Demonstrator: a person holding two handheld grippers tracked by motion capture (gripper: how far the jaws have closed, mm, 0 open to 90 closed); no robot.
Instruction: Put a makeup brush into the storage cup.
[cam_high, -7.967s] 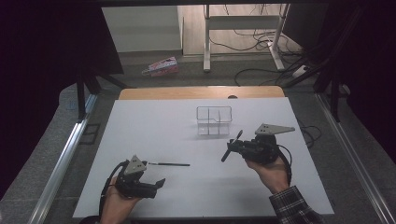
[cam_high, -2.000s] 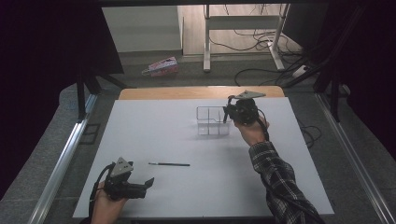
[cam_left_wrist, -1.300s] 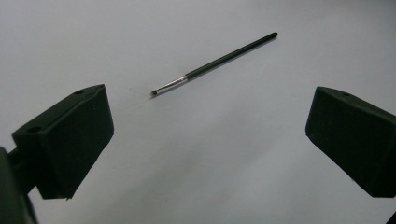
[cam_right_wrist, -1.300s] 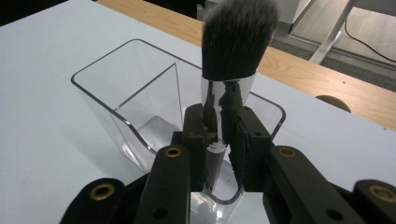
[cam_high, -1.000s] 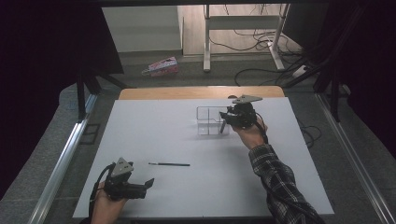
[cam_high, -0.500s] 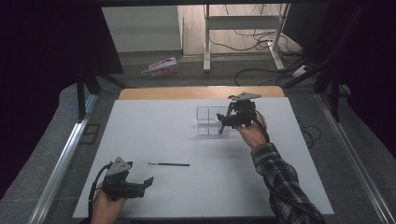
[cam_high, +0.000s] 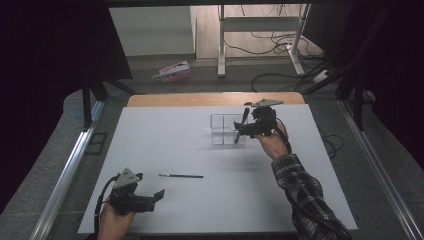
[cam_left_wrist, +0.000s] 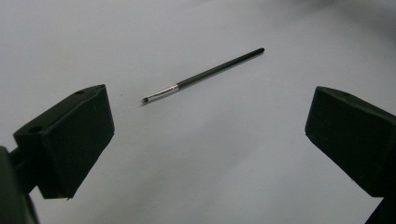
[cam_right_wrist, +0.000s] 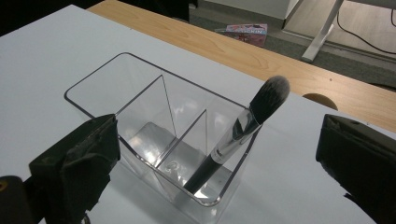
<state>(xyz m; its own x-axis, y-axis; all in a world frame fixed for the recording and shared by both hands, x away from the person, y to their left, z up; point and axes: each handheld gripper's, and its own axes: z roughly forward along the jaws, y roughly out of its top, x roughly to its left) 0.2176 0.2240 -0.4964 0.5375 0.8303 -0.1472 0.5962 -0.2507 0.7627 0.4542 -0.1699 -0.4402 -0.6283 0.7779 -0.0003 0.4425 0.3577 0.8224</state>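
Note:
A clear organiser (cam_high: 223, 131) (cam_right_wrist: 140, 93) with three compartments stands on the white table top (cam_high: 160, 140). A thick makeup brush (cam_high: 245, 113) (cam_right_wrist: 243, 128) leans in its end compartment, bristles up. My right gripper (cam_high: 243, 130) (cam_right_wrist: 217, 163) hovers right beside it. Its jaws have just been opening and now stand wide apart on either side of the brush without touching it. A thin black brush (cam_high: 181, 176) (cam_left_wrist: 201, 75) lies flat near the front. My left gripper (cam_high: 152, 196) (cam_left_wrist: 210, 140) rests open a little short of it, with nothing between its jaws.
A strip of bare wood (cam_high: 200, 99) (cam_right_wrist: 289, 65) runs along the table's far edge. Beyond it on the floor are a pink box (cam_high: 173, 71) (cam_right_wrist: 246, 31), white desk legs (cam_high: 220, 45) and cables (cam_high: 280, 75). Metal rails (cam_high: 70, 165) flank the table.
My right gripper's jaws have opened and let go of the thick brush, which now leans in the organiser by itself. Both hands stayed where they were.

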